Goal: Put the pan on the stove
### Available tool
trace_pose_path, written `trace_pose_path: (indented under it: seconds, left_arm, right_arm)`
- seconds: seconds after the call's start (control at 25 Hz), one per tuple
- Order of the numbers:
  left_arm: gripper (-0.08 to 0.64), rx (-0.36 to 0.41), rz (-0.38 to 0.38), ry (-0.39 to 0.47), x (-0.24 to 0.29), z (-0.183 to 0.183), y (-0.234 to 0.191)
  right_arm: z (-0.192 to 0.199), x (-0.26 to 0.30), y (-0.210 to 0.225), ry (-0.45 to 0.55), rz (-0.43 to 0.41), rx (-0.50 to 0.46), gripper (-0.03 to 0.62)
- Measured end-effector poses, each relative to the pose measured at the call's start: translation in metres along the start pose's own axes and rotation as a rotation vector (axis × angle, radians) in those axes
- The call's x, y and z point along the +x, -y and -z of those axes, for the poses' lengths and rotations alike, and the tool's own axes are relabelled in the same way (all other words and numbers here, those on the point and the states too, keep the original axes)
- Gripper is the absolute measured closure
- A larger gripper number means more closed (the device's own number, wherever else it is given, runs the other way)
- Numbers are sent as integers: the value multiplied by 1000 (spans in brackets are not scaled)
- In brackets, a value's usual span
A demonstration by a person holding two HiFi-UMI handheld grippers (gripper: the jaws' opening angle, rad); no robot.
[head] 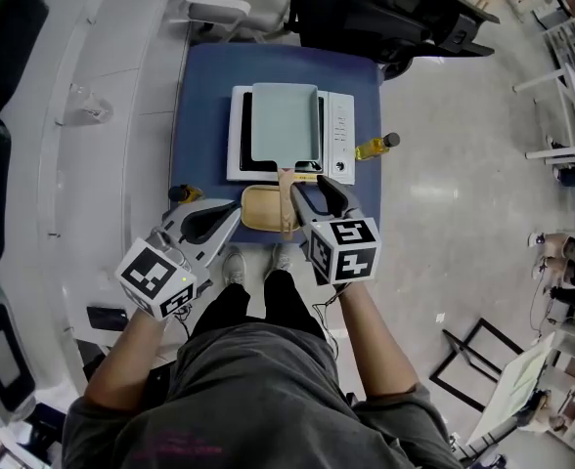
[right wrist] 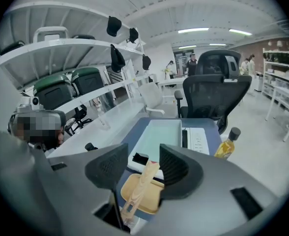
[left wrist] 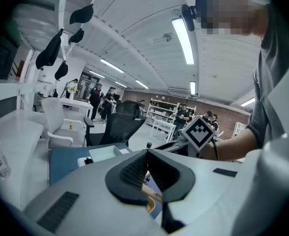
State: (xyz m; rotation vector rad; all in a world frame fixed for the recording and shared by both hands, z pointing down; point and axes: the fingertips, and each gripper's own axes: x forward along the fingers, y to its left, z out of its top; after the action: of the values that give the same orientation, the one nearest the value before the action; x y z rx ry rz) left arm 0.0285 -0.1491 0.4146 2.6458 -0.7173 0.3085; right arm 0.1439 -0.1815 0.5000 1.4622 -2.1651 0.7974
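Already the pan (head: 286, 120) is set on the stove (head: 338, 135), upper middle of the frame. Its wooden handle (right wrist: 147, 173) is framed between the parted right tongs (head: 313, 186). The left tongs (head: 231, 213) are closed, empty.

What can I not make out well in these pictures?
- Right gripper view: the right gripper hides the wooden handle's near end and part of the yellow tray with its own body.
- Head view: print on the stove panel is too small.
- Left gripper view: the left gripper hides the table's near part.
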Motion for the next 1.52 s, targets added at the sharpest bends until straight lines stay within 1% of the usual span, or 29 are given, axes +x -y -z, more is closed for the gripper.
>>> trace_pose_path:
  seconds: [0.28, 0.52, 0.64, 0.72, 0.92, 1.28, 1.52]
  left_arm:
    - [558, 34, -12, -4, 7, -11, 13]
    - [558, 61, -29, 2, 6, -20, 19]
    - [558, 59, -27, 10, 6, -24, 20]
    - [558, 54, -23, 18, 5, -29, 22]
    - [558, 78, -18, 34, 2, -39, 26]
    - [558, 91, -22, 60, -5, -48, 32]
    - [558, 83, -23, 66, -9, -48, 34]
  right_arm:
    - [-20, -34, -3, 92, -36, -12, 393]
    - [-29, -52, -5, 136, -69, -9, 396]
    - [-36, -61, -8, 160, -82, -12, 398]
    - [-42, -68, -11, 179, -88, -22, 410]
    - [-56, -86, -18, 233, -86, -38, 431]
    - [-69, -114, -30, 305, -91, -62, 451]
    - [-75, -122, -38, 331, -90, -76, 497]
